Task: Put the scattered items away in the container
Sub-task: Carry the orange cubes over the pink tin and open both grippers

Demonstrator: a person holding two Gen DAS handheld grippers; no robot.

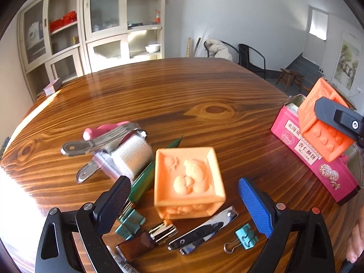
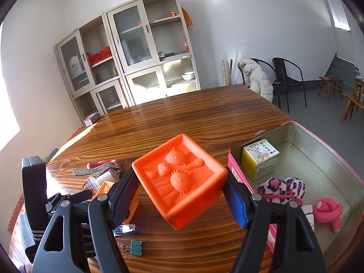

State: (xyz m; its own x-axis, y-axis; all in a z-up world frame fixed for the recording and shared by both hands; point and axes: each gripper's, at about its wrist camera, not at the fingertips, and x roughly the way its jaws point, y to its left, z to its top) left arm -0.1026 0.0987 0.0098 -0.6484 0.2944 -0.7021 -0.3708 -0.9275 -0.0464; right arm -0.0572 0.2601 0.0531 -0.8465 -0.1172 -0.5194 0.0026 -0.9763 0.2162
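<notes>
On wooden table point(image 1: 204, 86): pale orange cube point(image 1: 188, 182), resting between wide-spread fingers of left gripper point(image 1: 186, 202), untouched. Beside pink tin point(image 2: 318, 159): bright orange cube point(image 2: 179, 182), lifted, clamped in right gripper point(image 2: 182, 195). Nearby: nail clipper point(image 1: 202, 229), binder clip point(image 1: 243, 238).

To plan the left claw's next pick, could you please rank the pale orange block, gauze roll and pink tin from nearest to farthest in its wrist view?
1. Pale orange block, just ahead of the open jaws.
2. Gauze roll, farther, left.
3. Pink tin, farthest, right.
</notes>
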